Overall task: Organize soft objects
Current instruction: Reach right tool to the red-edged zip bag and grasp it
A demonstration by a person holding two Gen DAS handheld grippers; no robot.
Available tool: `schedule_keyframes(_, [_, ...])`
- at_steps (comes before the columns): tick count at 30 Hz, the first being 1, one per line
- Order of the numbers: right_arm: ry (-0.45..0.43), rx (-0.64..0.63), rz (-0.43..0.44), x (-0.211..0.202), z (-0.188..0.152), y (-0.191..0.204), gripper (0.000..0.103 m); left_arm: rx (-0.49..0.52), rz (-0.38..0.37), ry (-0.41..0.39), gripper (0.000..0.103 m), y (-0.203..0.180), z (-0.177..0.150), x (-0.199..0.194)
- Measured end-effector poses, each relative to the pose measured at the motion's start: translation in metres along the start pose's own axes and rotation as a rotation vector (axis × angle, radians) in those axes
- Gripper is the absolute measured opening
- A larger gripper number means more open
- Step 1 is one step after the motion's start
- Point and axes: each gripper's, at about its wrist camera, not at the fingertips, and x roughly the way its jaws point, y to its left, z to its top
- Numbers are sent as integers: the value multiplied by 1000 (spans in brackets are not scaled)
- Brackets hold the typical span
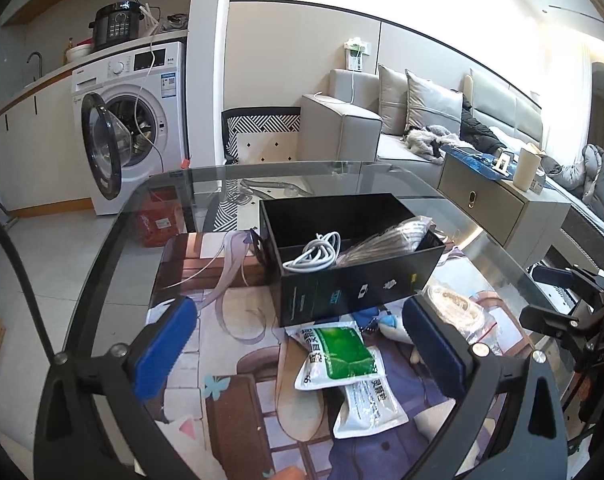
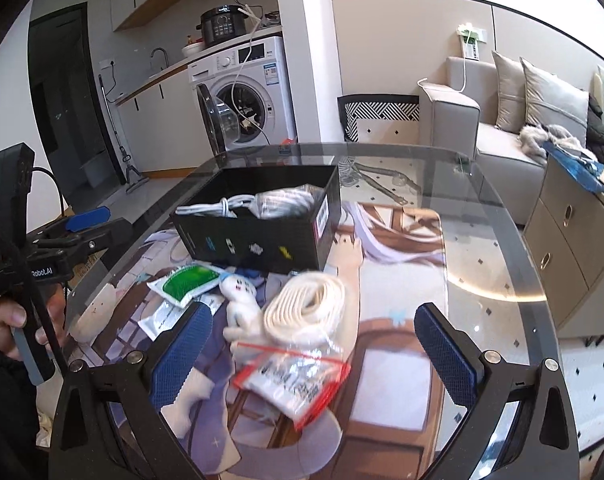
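Both your tools are spread wide and grasp nothing: the left gripper (image 1: 297,344) hovers over the green-labelled pouch (image 1: 336,354), the right gripper (image 2: 316,350) over the bagged cream rope (image 2: 306,304). The rope's clear bag is slippery (its red-edged flap (image 2: 293,376) lies loose between your right fingers), so a pinch on film alone would likely slip. The small white plush toy (image 2: 241,300), just left of it, could get dragged along. Ahead of both tools, the black box (image 1: 354,252) already holds a coiled white cable (image 1: 314,256) and a bagged grey bundle (image 1: 390,240); space remains.
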Motion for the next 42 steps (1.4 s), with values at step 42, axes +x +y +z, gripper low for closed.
schedule_keyframes(42, [169,-5,-38,60,-45,24,103,18,-31,130,103,-7,-48,42])
